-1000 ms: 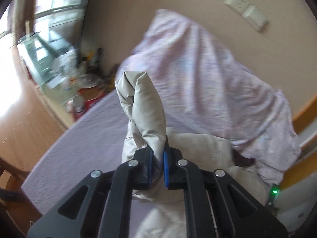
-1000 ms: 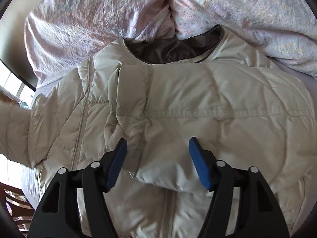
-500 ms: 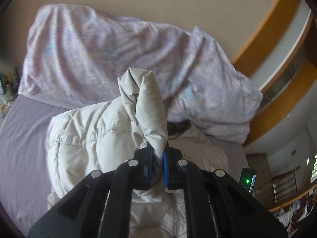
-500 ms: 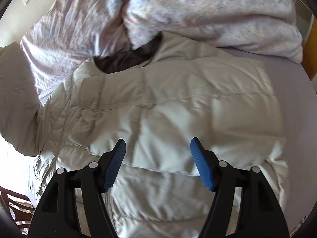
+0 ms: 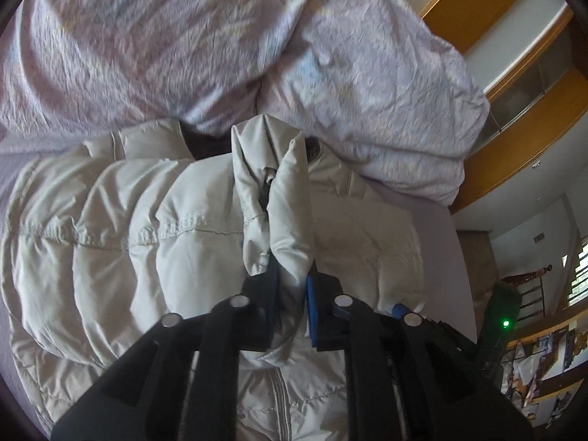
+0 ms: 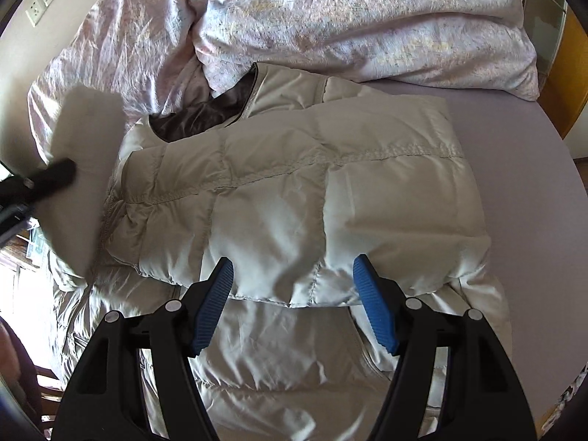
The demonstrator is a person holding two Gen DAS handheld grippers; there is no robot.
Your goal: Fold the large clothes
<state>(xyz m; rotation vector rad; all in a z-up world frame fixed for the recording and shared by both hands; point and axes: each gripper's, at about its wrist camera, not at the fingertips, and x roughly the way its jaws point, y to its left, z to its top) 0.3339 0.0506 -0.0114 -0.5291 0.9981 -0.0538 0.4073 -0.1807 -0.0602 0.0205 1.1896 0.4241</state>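
While the sleeve is carried: the left gripper (image 5: 292, 296) pinches the cuff end of the sleeve (image 5: 273, 202) of a cream down jacket (image 6: 294, 191), holding it up at frame centre over the jacket body, probably so it can be laid across the chest.
Jacket: spread on the lilac bed sheet (image 6: 522, 139), dark-lined collar (image 6: 198, 119) toward the floral duvet (image 6: 349, 18) along the top of the frame; one sleeve already lies folded across the front.
Right gripper: the right gripper (image 6: 294, 301) hangs spread wide at lower centre above the folded sleeve, gripping nothing, likely ready to press or smooth.
Sleeve in right view: a blurred pale shape at the left edge with the dark finger beneath it.
Change since a second ago: the left view has swung from the window and cluttered desk round to the duvet and wooden shelves (image 5: 514, 73); the sleeve now sits over the jacket, not beside it. Right gripper's spread is unchanged.
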